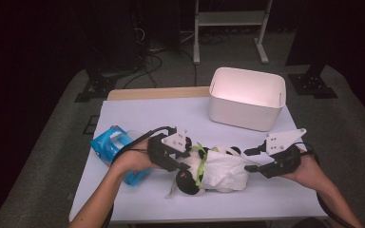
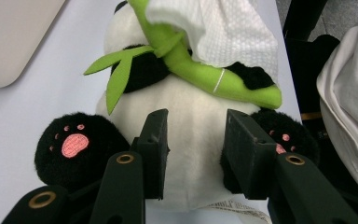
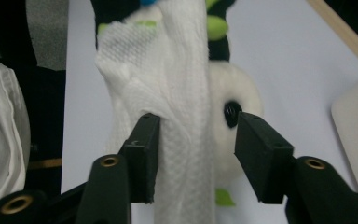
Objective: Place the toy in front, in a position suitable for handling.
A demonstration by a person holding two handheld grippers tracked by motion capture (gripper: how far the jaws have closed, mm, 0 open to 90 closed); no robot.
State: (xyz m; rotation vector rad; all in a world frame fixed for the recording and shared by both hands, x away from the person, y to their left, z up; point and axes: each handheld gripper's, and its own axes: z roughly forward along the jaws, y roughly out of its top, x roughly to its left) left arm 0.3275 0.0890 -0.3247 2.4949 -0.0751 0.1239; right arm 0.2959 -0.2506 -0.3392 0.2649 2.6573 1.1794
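A plush panda [image 1: 188, 181] lies on its back on the white table [image 1: 152, 111], with a green bamboo stalk [image 2: 200, 70] across its chest. A white paper towel [image 1: 225, 172] is draped over its upper body. My left gripper [image 1: 185, 159] comes in from the left. Its jaws press on either side of the panda's white belly [image 2: 196, 135], between the two black feet. My right gripper [image 1: 248, 160] reaches in from the right at the head end and stands open. The paper towel [image 3: 186, 140] runs between its jaws and touches the left pad, while the right pad is clear of it.
A white plastic bin [image 1: 247, 97] stands at the back right of the table. A blue pack of tissues [image 1: 110, 145] lies at the left, partly under the left hand. White cloth [image 2: 349, 93] hangs beyond the table's near edge.
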